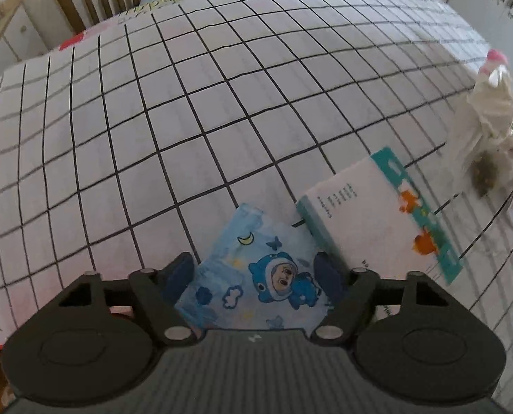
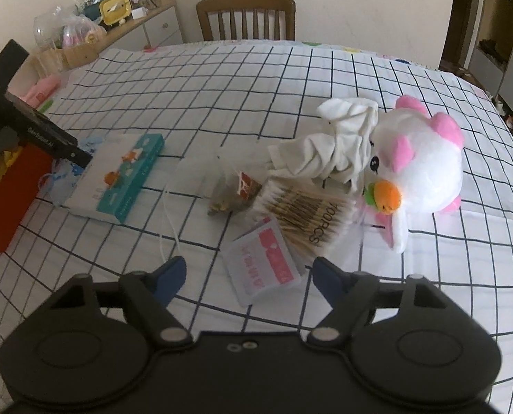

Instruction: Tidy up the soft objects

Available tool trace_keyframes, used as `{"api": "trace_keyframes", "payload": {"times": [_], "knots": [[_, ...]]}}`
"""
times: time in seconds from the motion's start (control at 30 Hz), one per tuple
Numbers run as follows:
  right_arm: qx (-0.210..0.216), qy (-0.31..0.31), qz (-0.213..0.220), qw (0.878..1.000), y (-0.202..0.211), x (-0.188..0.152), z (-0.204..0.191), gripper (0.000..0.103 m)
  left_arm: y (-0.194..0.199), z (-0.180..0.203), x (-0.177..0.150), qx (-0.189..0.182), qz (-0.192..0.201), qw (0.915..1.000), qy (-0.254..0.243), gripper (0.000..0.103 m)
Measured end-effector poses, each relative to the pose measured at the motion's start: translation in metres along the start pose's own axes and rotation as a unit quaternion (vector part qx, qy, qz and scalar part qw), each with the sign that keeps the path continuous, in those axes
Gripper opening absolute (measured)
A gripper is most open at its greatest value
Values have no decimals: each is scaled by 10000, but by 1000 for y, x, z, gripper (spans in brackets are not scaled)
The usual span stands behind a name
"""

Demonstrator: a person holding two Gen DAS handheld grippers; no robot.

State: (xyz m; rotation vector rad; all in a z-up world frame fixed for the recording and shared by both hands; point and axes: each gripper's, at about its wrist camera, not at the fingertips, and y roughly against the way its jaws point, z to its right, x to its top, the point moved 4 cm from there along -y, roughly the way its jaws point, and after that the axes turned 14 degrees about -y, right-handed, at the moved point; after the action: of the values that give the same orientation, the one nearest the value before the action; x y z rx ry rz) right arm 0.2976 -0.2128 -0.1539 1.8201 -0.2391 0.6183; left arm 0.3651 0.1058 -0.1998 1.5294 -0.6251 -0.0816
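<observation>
Directly below the left gripper point(image 1: 256, 272), at 6 o'clock in the left wrist view, a blue cartoon-printed soft pack point(image 1: 256, 276) lies flat on the checked desk point(image 1: 153, 120); it sits between the two blue fingers, which stand apart at either edge with no clear pressure on it, so nothing is judged held. At 2 o'clock, touching that pack, lies a white-and-teal tissue pack point(image 1: 377, 220). Both should be light, compressible and slick-wrapped; take each across its short width near the middle so the film does not slip. In the right wrist view, the right gripper point(image 2: 249, 276) is wide apart and empty, its fingers flanking a small pink-and-white sachet point(image 2: 263, 265) at 12 o'clock without touching it. Just beyond lies a clear bag of cotton swabs point(image 2: 301, 214), light but crackly and slippery; grip it at the bunched centre. Further, at 12 o'clock, a crumpled white cloth point(image 2: 329, 141) rests against a white-and-pink plush toy point(image 2: 422, 162) at 1 o'clock. The plush is soft, bulky and forgiving; pinch the body, not the beak. At 11 o'clock lies a small tea bag point(image 2: 229, 196), probably fragile.
</observation>
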Motion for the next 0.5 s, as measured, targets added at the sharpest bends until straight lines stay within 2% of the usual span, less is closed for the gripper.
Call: {"api": "trace_keyframes", "payload": {"times": [0.1,0.27,0.3,0.4,0.47,0.5], "knots": [[-26,30,-32,10000,-4,-1,-1,76,2,3,0,6,77,10000,22,67],[-69,102,-104,9999,-10,-4,-3,72,7,5,-1,45,241,9997,43,39],[-76,118,-119,9998,-11,-4,-3,71,8,4,-1,54,267,9996,77,36],[-141,176,-145,9996,-14,-6,-5,61,9,6,-4,67,359,9993,113,27],[-178,213,-155,9995,-15,-7,-6,48,11,7,-4,36,419,9990,170,16],[-214,241,-161,9994,-15,-8,-6,45,11,7,-5,30,438,9988,227,15]]}}
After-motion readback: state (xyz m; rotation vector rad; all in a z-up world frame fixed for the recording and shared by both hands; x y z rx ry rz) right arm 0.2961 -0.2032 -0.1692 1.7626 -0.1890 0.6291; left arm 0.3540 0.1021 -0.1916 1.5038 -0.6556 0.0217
